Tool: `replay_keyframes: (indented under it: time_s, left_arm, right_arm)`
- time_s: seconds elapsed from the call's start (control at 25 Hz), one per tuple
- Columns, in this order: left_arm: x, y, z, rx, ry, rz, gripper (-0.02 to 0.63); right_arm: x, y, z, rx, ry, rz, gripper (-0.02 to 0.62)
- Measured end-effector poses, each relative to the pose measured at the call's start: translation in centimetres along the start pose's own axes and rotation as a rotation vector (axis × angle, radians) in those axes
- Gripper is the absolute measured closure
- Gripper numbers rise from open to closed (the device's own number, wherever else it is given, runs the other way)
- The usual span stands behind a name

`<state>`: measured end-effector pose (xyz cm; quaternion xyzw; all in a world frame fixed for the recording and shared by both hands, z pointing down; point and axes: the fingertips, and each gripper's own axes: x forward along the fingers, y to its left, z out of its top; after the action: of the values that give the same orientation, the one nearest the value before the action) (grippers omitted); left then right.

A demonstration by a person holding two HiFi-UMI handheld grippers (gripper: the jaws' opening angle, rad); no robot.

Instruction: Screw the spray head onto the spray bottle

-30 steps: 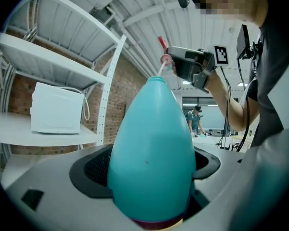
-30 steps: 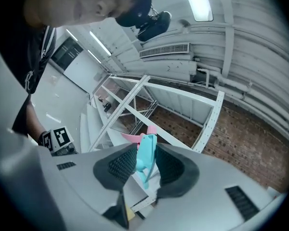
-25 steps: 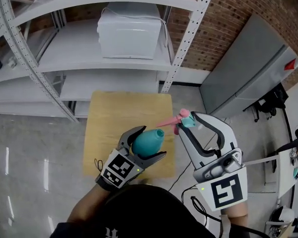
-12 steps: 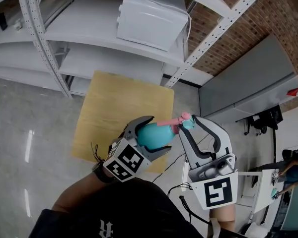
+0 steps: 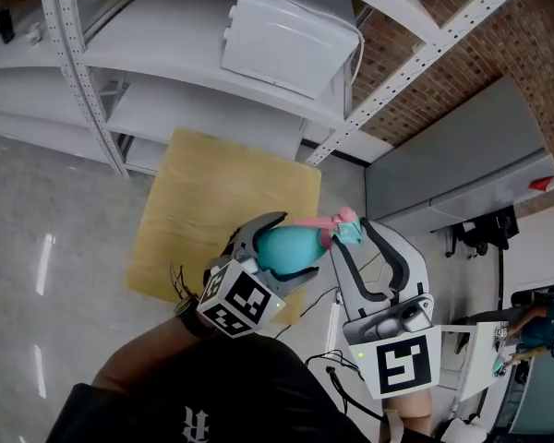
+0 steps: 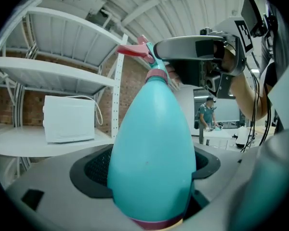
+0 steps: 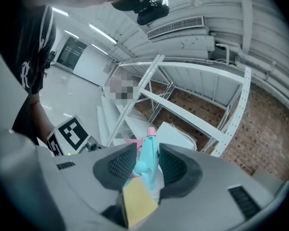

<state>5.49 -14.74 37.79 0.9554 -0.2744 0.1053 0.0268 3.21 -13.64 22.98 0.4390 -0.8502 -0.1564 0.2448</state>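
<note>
A teal egg-shaped spray bottle is held in the air above the table, with my left gripper shut on its body. In the left gripper view the bottle fills the middle, its neck pointing away. The teal and pink spray head sits at the bottle's neck, and my right gripper is shut on it. The right gripper view shows the spray head clamped between the black pads. The pink trigger sticks out to the left above the neck.
A small wooden table stands below the grippers on the grey floor. White metal shelving behind it carries a white microwave. A grey cabinet stands at the right. A person is far off in the background.
The head camera has swung, so the table and shelves sit differently in view. The spray head has closed in from beside the bottle onto its neck, both still gripped.
</note>
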Motion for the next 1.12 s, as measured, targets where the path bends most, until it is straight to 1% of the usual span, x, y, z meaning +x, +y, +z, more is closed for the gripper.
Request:
replay_keyframes:
  time_s: [0.12, 0.24, 0.36, 0.44, 0.52, 0.6, 0.64, 0.68, 0.72, 0.8, 0.88, 0.96, 1.12]
  left_arm:
    - [0.3, -0.1, 0.4, -0.008, -0.032, -0.023, 0.163]
    - [0.4, -0.4, 1.1, -0.013, -0.069, -0.056, 0.163]
    - [0.3, -0.5, 1.8, -0.006, -0.104, -0.085, 0.163]
    - [0.3, -0.6, 2.3, -0.011, -0.125, -0.107, 0.163]
    - [0.0, -0.8, 3.0, -0.026, -0.149, -0.14, 0.163]
    - [-0.4, -1.1, 3.9, -0.048, -0.174, -0.187, 0.163]
    - [-0.6, -1.3, 4.3, -0.061, -0.183, -0.21, 0.163]
    - [-0.8, -1.4, 4.5, -0.071, -0.189, -0.231, 0.163]
    - [-0.9, -1.5, 4.7, -0.079, -0.191, -0.246, 0.163]
    - [-1.0, -1.6, 4.7, -0.08, -0.184, -0.257, 0.163]
    - [-0.9, -1.6, 4.5, -0.067, -0.168, -0.254, 0.163]
    - [-0.8, -1.6, 4.5, -0.06, -0.155, -0.25, 0.163]
    - [-0.8, -1.2, 4.5, -0.082, -0.148, -0.227, 0.163]
  right_arm:
    - [-0.2, 0.2, 0.8, 0.03, -0.034, 0.067, 0.469]
    - [-0.6, 0.1, 1.4, 0.03, -0.062, 0.11, 0.469]
    - [-0.7, -0.4, 2.0, 0.093, -0.117, 0.158, 0.469]
    - [-1.7, -1.4, 2.6, 0.175, -0.192, 0.182, 0.469]
    - [-3.6, -3.1, 2.7, 0.306, -0.304, 0.241, 0.469]
    - [-5.1, -4.3, 1.6, 0.476, -0.418, 0.361, 0.469]
    - [-5.3, -4.4, 0.9, 0.545, -0.452, 0.422, 0.469]
    - [-4.9, -4.0, 0.1, 0.583, -0.461, 0.467, 0.469]
    - [-4.2, -3.2, -0.6, 0.584, -0.447, 0.493, 0.468]
    - [-2.7, -1.2, -1.3, 0.53, -0.4, 0.523, 0.454]
    - [-1.8, -0.1, -0.9, 0.498, -0.394, 0.545, 0.453]
    - [-1.2, -0.1, -0.5, 0.489, -0.406, 0.544, 0.453]
    - [-0.7, -0.4, -0.2, 0.5, -0.428, 0.513, 0.454]
